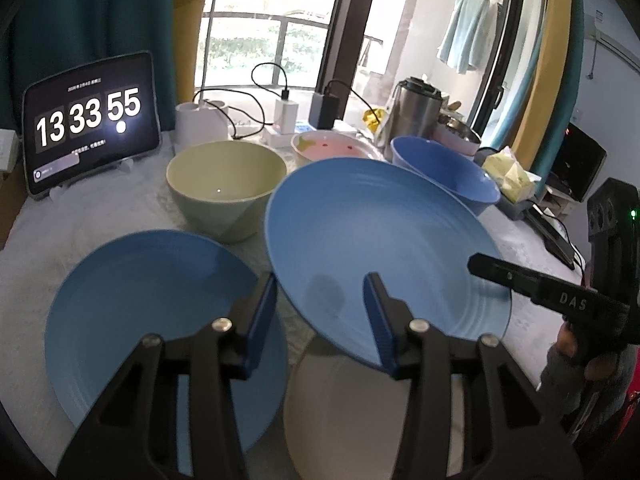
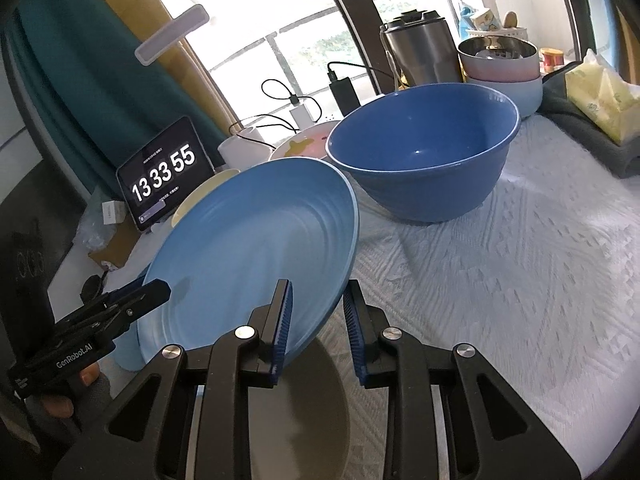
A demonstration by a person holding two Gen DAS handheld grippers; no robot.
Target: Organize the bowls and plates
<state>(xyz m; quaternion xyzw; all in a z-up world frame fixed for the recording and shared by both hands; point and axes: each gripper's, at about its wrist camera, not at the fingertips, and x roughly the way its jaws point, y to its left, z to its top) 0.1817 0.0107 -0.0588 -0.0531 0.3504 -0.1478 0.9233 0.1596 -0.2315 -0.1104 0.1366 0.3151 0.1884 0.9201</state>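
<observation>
A light blue plate [image 1: 384, 248] [image 2: 256, 256] is tilted up above a white plate [image 1: 344, 412] [image 2: 296, 400]. My left gripper [image 1: 322, 312] straddles its near rim, and its blue pads stand apart on either side. My right gripper [image 2: 318, 320] straddles the opposite rim with a small gap to its right pad [image 2: 354, 332]. A second blue plate [image 1: 160, 328] lies flat at the left. A green bowl [image 1: 226, 188], a dark blue bowl [image 2: 424, 148] [image 1: 444, 176] and a pink dish [image 1: 332, 146] stand behind.
A tablet clock [image 1: 90, 140] stands at the back left with chargers and cables [image 1: 286, 110] beside it. A steel tumbler [image 2: 422, 52], stacked steel-and-pink bowls [image 2: 500, 60] and a tissue pack [image 2: 600, 96] on a grey towel sit at the back right. A white textured cloth [image 2: 500, 272] covers the table.
</observation>
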